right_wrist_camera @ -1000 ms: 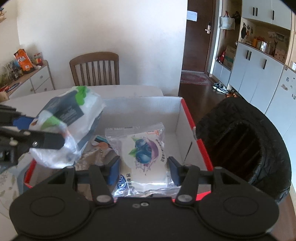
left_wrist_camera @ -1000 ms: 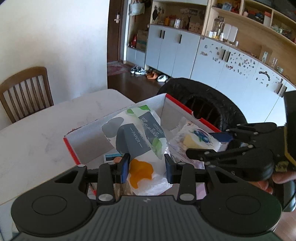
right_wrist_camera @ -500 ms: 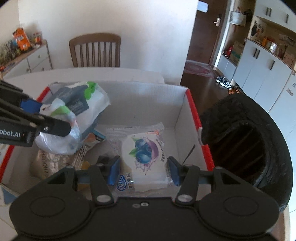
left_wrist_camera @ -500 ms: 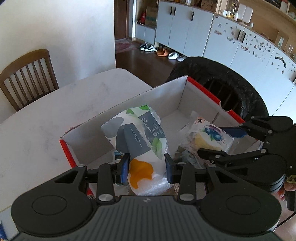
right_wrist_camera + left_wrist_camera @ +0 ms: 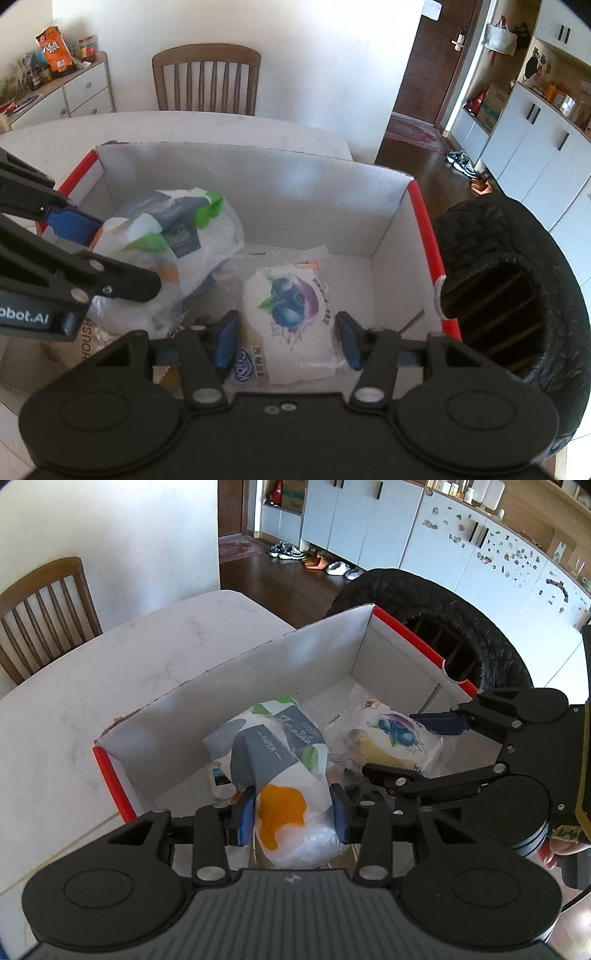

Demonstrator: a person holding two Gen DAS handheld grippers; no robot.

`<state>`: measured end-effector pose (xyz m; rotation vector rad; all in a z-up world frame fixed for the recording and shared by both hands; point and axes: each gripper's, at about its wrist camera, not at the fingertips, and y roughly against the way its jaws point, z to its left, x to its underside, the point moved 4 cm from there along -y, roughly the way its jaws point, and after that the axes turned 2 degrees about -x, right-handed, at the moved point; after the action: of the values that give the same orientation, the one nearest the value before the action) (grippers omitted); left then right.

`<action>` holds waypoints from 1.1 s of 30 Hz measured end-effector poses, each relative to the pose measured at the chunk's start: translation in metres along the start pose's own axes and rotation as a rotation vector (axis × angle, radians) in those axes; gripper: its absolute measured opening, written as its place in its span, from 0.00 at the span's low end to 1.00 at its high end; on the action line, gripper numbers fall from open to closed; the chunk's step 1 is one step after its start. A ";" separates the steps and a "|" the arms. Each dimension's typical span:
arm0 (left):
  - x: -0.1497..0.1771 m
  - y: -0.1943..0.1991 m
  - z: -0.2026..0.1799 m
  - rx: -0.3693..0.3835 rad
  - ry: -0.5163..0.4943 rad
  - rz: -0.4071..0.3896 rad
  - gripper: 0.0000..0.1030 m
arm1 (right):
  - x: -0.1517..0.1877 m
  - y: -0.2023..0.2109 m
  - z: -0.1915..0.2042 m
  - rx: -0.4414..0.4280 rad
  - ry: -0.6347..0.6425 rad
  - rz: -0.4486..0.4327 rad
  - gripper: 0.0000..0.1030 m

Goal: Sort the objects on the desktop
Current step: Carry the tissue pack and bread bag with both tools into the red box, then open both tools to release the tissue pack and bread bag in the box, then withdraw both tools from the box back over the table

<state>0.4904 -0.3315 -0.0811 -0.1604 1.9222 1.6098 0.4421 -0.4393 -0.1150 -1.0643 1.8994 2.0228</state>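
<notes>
A white cardboard box (image 5: pixel 236 701) (image 5: pixel 258 177) with a red rim stands on the table. My left gripper (image 5: pixel 293 812) (image 5: pixel 114 254) reaches into it. Its pads still touch both sides of a tissue pack (image 5: pixel 280 760) (image 5: pixel 199 236) printed in grey, green and orange, while its jaws are opening. To the right, my right gripper (image 5: pixel 286 339) (image 5: pixel 406 747) holds a blueberry bread pack (image 5: pixel 291 302) (image 5: pixel 388 734) low over the box floor. Its jaws are opening slightly, and the pads still meet the wrapper.
Smaller packets (image 5: pixel 221 782) lie under the two packs in the box. A black woven round seat (image 5: pixel 461 627) (image 5: pixel 517 258) stands against the box's right side. A wooden chair (image 5: pixel 207 81) is behind the white marble table (image 5: pixel 110 657). A hand (image 5: pixel 557 849) holds the right gripper.
Both grippers have tilted and sunk into the box with their packs, which now sit lower among the contents. The left jaws have parted a little.
</notes>
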 end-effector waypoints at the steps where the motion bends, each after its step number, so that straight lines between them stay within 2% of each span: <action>1: 0.000 0.000 0.001 0.003 0.005 -0.002 0.44 | -0.001 0.000 0.000 0.002 0.001 -0.002 0.57; 2: 0.000 0.000 0.001 -0.002 0.009 -0.003 0.47 | -0.002 0.001 -0.001 0.008 0.003 -0.007 0.61; 4: 0.001 0.000 0.002 -0.008 0.009 -0.010 0.65 | -0.002 0.003 -0.002 0.009 0.007 -0.020 0.65; 5: 0.002 0.000 0.002 -0.009 0.008 -0.015 0.67 | -0.003 0.004 -0.002 0.011 0.010 -0.025 0.66; 15: 0.012 0.012 0.010 0.008 0.043 -0.062 0.68 | 0.000 0.019 -0.008 0.013 0.007 -0.057 0.73; 27: 0.021 0.053 0.013 0.015 0.066 -0.164 0.68 | 0.004 0.053 0.002 -0.009 0.010 -0.109 0.75; 33: 0.034 0.075 0.012 0.016 0.048 -0.201 0.75 | 0.007 0.073 0.011 -0.039 -0.001 -0.149 0.78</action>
<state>0.4327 -0.2920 -0.0365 -0.3764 1.8887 1.4698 0.3914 -0.4442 -0.0613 -1.1766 1.7315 1.9843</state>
